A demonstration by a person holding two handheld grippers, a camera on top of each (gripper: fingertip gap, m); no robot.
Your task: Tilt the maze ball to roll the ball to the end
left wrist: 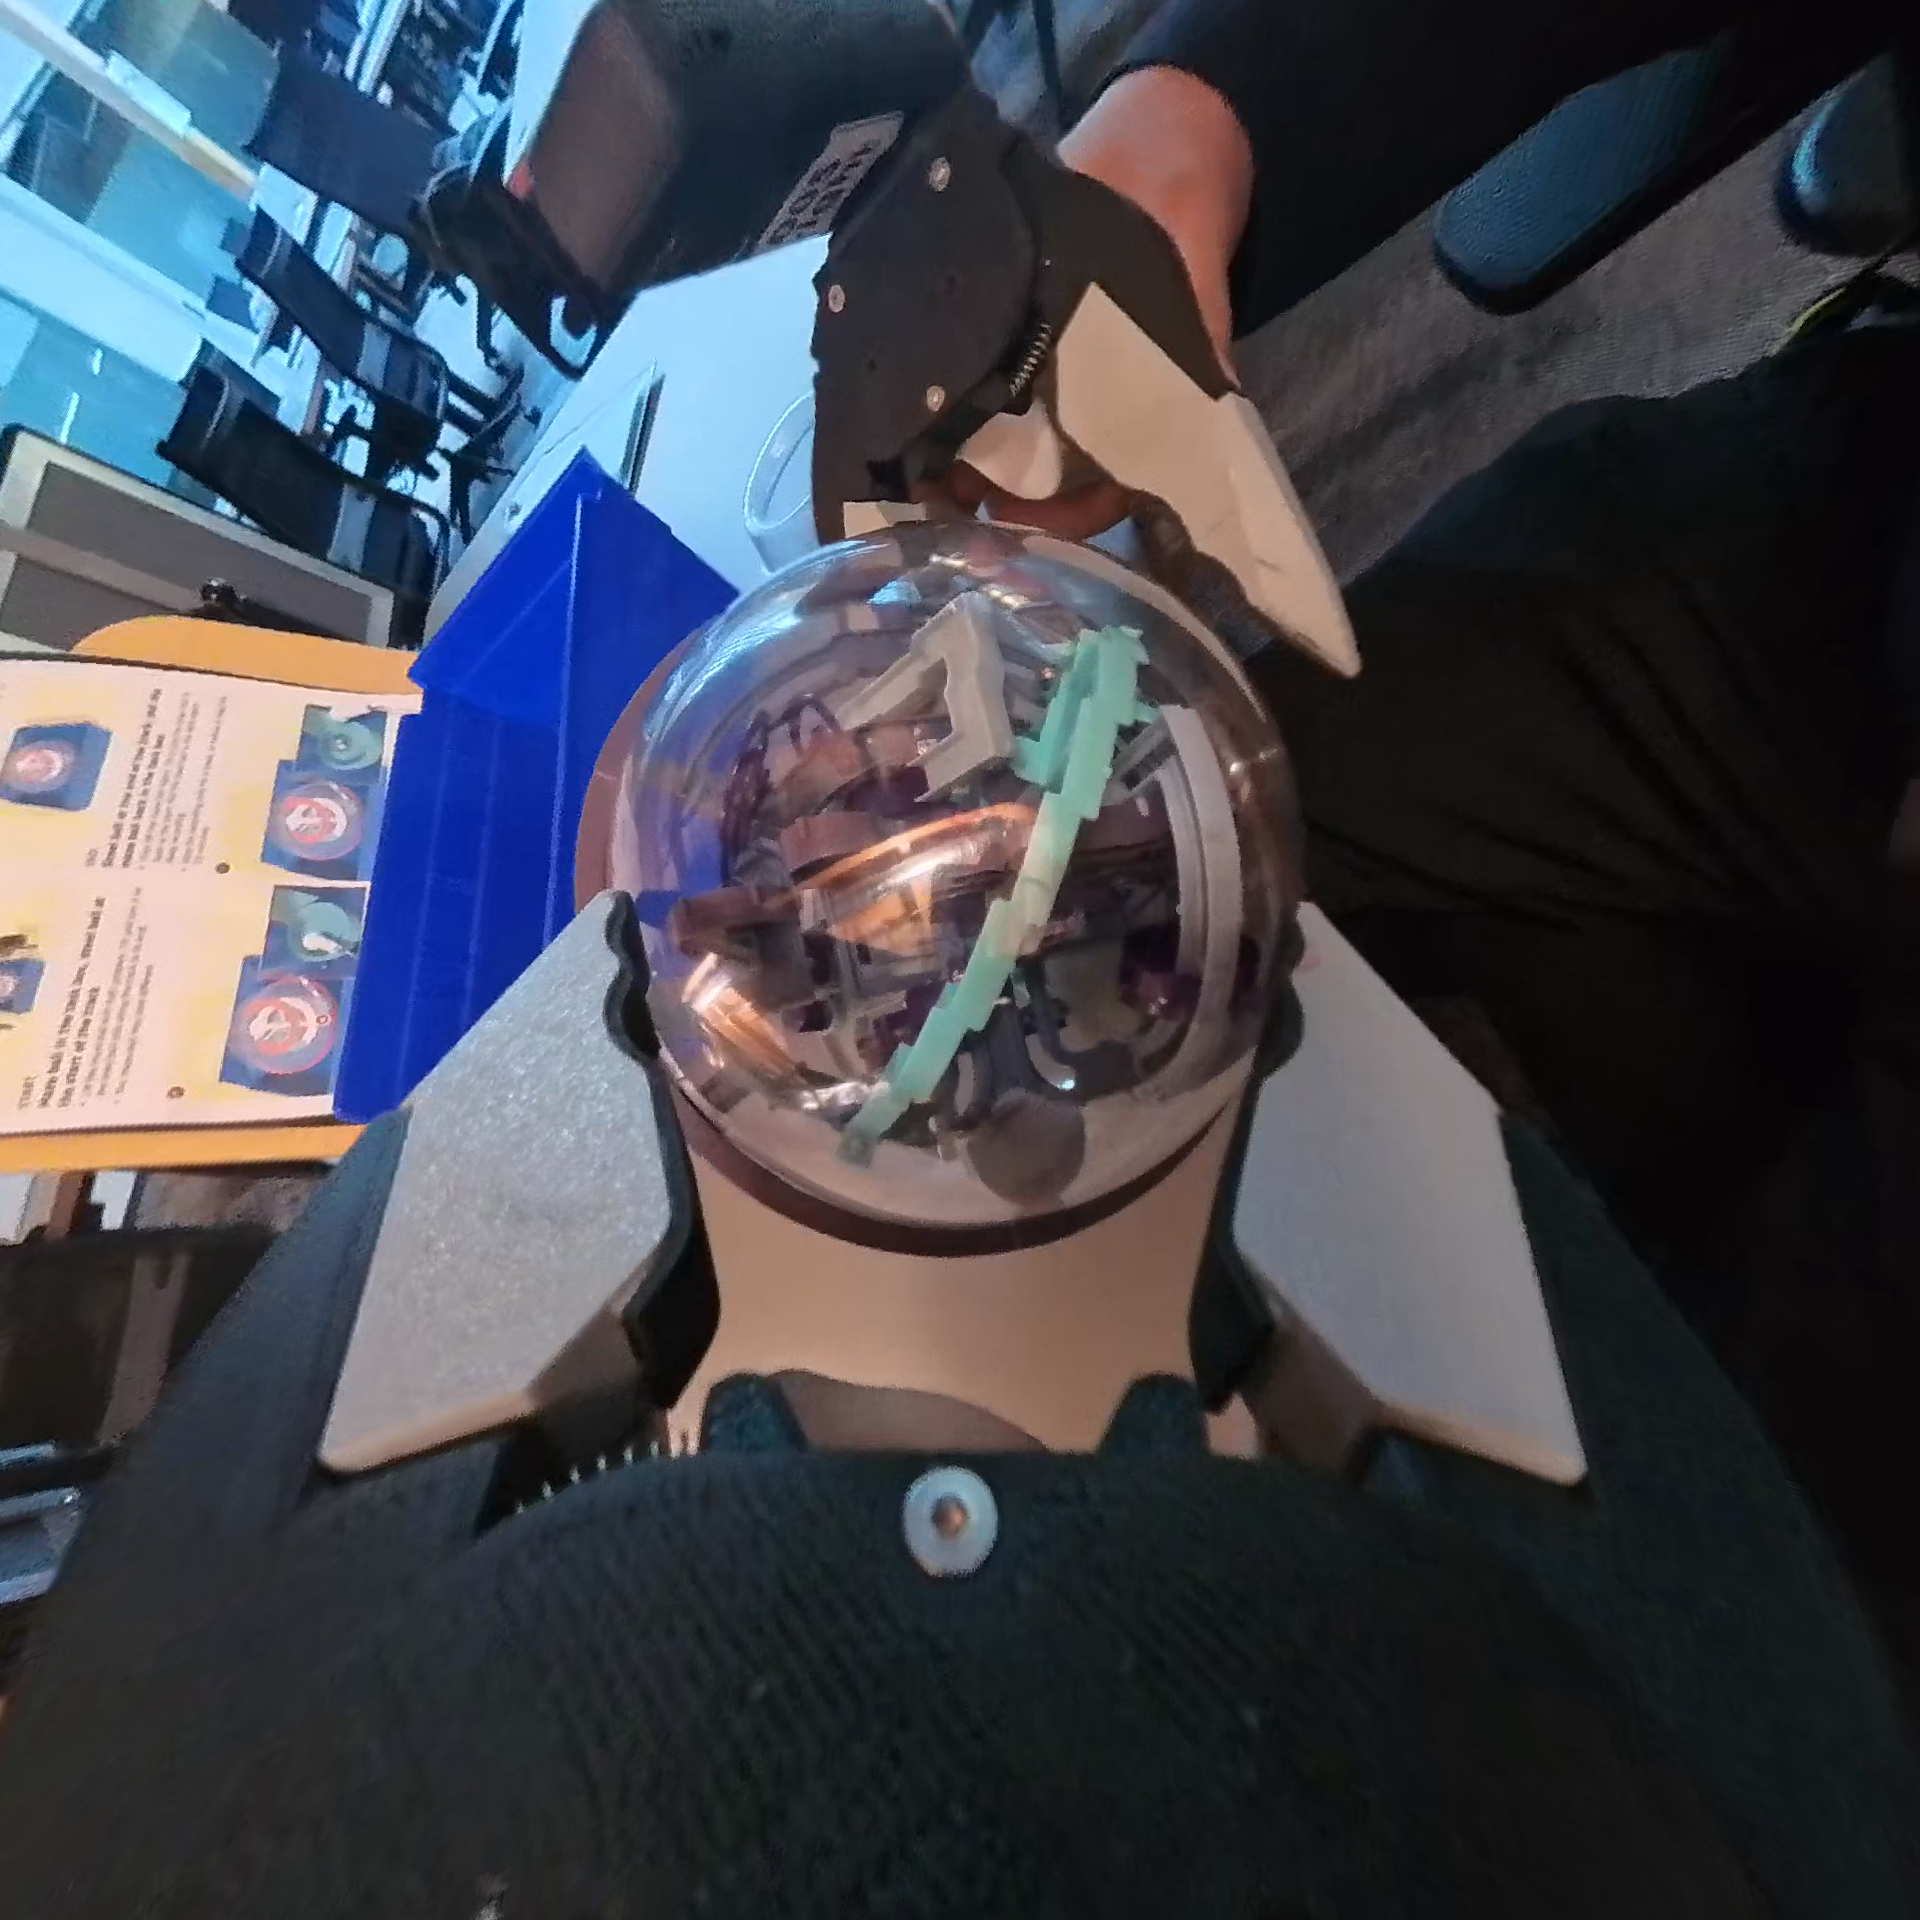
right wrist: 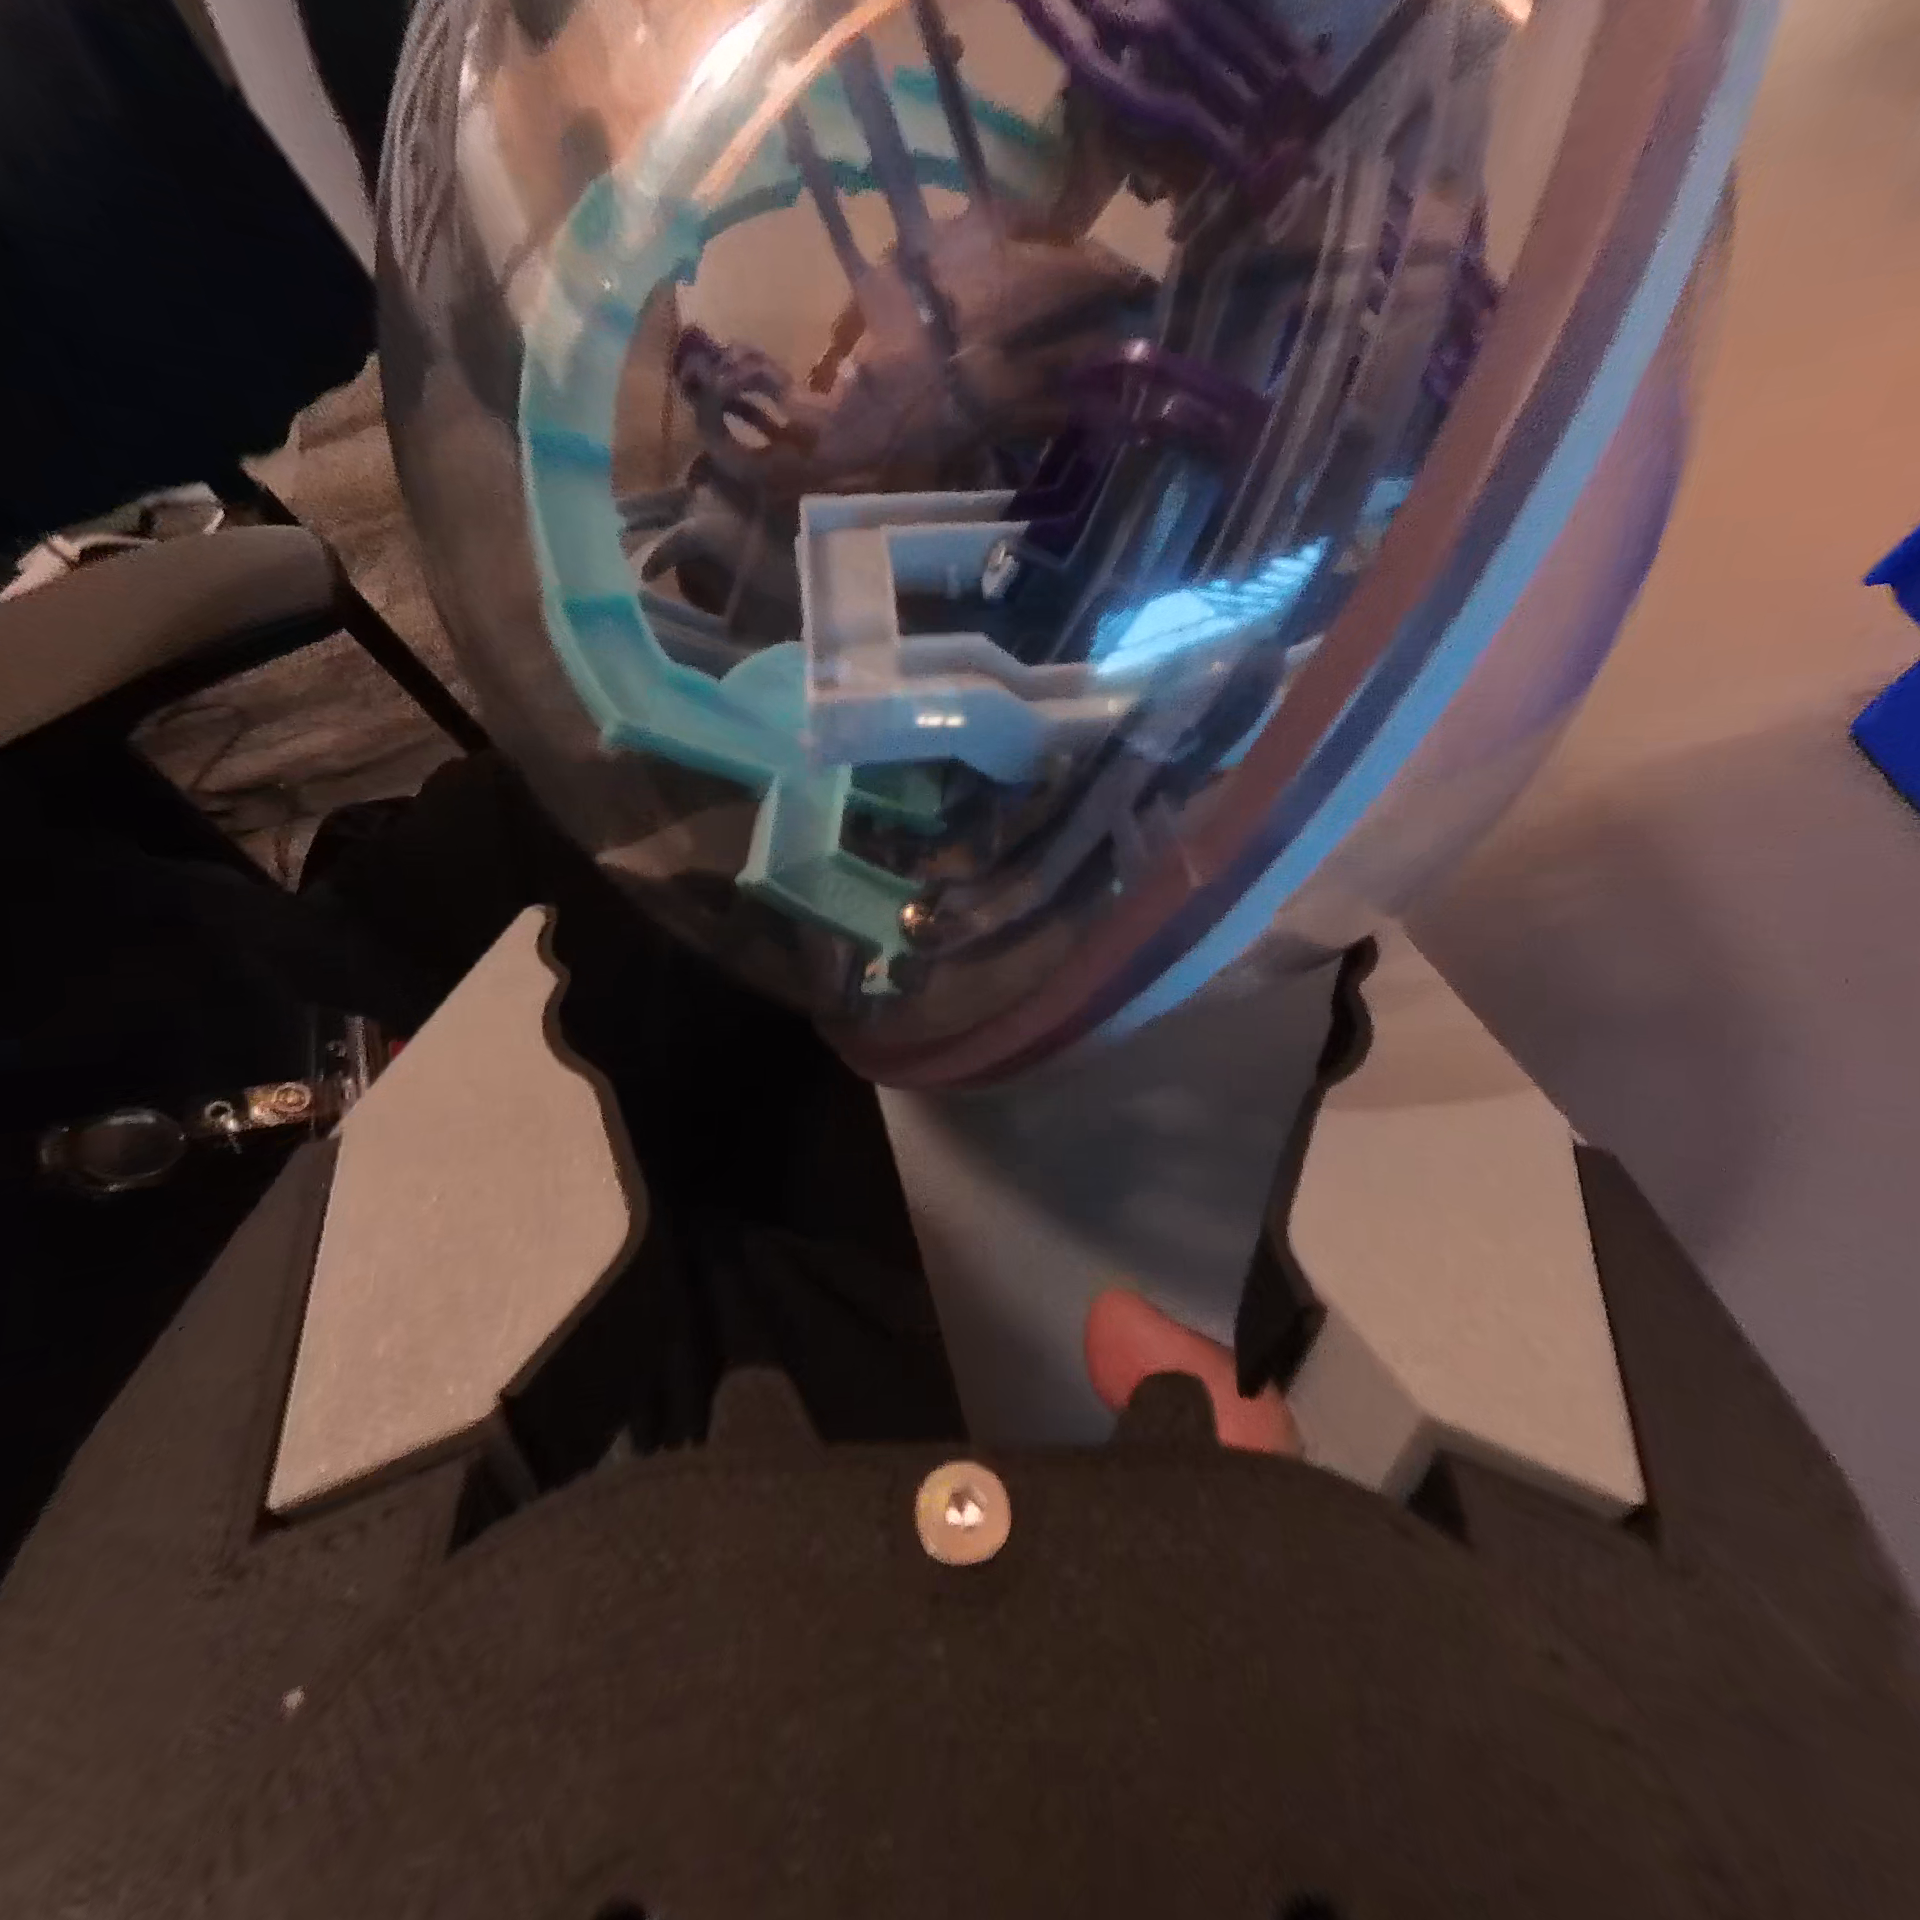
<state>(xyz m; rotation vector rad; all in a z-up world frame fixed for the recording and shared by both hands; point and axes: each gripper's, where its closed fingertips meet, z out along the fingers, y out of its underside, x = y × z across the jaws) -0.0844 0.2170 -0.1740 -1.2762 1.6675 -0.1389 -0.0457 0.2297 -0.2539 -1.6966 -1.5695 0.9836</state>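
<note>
The maze ball (left wrist: 935, 862) is a clear sphere with teal, grey and purple tracks inside. My left gripper (left wrist: 956, 935) is shut on it, one finger on each side of its lower half. My right gripper (left wrist: 1101, 582) reaches in from the far side, jaws spread, with its fingertips (left wrist: 1299, 582) against the top of the sphere. In the right wrist view the maze ball (right wrist: 1039, 468) fills the upper frame, and my right gripper (right wrist: 951, 945) stands wide open around its near end. A small steel ball (right wrist: 916, 916) sits at the end of a teal track, near the shell.
A blue bin (left wrist: 499, 831) stands left of the sphere, and its corner shows in the right wrist view (right wrist: 1891, 665). A printed instruction sheet (left wrist: 187, 894) lies on a tan board. A clear cup (left wrist: 779, 488) stands behind. A hand (left wrist: 1153, 177) holds the right gripper.
</note>
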